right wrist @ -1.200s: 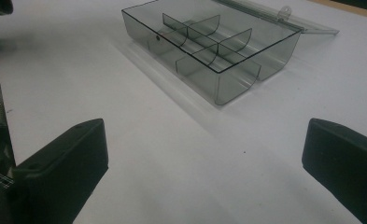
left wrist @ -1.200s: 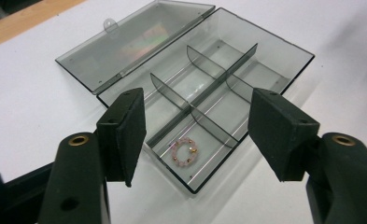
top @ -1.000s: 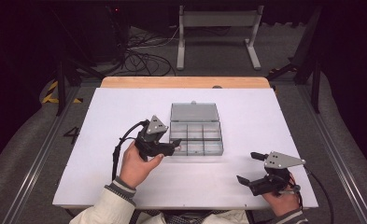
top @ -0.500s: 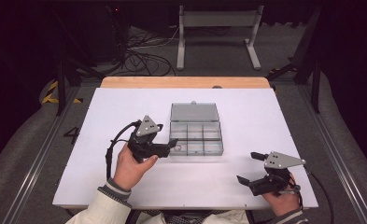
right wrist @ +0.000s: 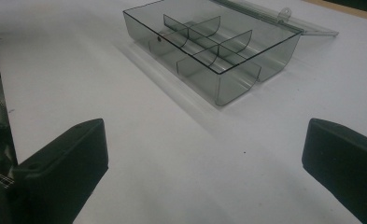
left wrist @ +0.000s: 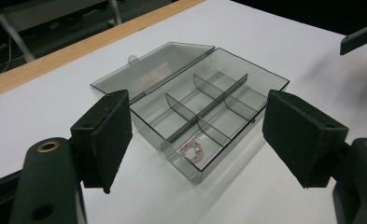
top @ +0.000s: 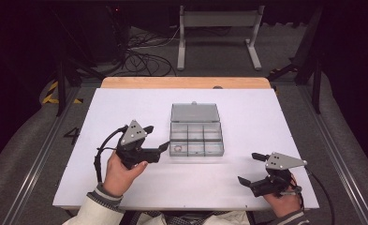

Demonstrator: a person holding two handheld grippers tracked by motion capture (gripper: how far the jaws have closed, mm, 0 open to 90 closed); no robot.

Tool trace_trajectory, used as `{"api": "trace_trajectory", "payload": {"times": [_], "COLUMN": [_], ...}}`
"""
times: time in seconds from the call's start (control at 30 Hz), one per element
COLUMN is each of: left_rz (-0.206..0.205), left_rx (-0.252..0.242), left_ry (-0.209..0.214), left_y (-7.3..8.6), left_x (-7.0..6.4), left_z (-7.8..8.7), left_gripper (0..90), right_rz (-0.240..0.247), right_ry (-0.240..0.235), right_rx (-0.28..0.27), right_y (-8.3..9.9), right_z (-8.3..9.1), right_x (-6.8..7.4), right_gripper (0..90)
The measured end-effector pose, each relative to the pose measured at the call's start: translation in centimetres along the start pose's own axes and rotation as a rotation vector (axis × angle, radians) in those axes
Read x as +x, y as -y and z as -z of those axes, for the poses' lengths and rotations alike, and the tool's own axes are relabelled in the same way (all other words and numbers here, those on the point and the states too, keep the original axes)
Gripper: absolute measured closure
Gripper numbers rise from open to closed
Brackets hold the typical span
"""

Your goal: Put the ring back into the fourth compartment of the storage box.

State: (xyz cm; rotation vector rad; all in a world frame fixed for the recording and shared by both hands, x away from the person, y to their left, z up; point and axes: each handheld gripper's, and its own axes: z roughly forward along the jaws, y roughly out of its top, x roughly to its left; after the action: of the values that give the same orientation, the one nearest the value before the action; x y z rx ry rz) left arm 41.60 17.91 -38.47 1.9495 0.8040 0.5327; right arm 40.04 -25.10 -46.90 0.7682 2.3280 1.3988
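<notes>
So there's a white table with a clear smoky plastic box sitting in the middle of it, lid flipped all the way open and lying flat on the far side. The box is split into six little compartments, and there's one small ring-shaped thing, kind of pinkish-coppery, lying in the near corner compartment on the left tong's side. From the left gripper view you can see it better, flat on the bottom of that compartment, and the other compartments look bare as far as I can tell.

The left tong is held up off the table just beside the box's left edge, tips pointing toward it, not touching. Its jaws are spread wide apart with nothing between them; in its own view the box sits right in the gap between the two black pads, a bit beyond them.

The right tong is low over the near right part of the table, well apart from the box, off past its near right corner. Also wide apart, nothing held. In its own view the box is up ahead and the bare white table lies between its pads.

The person's hand wraps around the left tong's grip, with a cable looping off behind it.
</notes>
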Motion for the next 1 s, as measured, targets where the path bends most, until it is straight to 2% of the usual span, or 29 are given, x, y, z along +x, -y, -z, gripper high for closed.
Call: {"api": "trace_trajectory", "payload": {"times": [0.33,0.6,0.7,1.0], "left_rz": [0.012,0.025,0.01,0.008], "left_rx": [-0.07,-0.099,-0.104,-0.117], "left_ry": [-0.035,-0.041,-0.052,-0.067], "left_y": [1.9,3.9,4.7,7.0], "left_x": [0.7,1.3,1.4,1.9], "left_z": [2.2,3.4,3.9,4.9], "left_gripper": [23.8,20.7,19.9,18.7], "right_rz": [0.0,-0.001,-0.001,-0.003], "right_ry": [-0.001,-0.003,-0.004,-0.005], "right_rx": [-0.001,-0.002,-0.001,-0.003], "right_y": [0.0,0.0,0.0,0.0], "right_z": [0.0,0.0,0.0,0.0], "right_x": [0.0,0.0,0.1,0.1], "right_gripper": [0.9,0.9,0.9,0.9]}}
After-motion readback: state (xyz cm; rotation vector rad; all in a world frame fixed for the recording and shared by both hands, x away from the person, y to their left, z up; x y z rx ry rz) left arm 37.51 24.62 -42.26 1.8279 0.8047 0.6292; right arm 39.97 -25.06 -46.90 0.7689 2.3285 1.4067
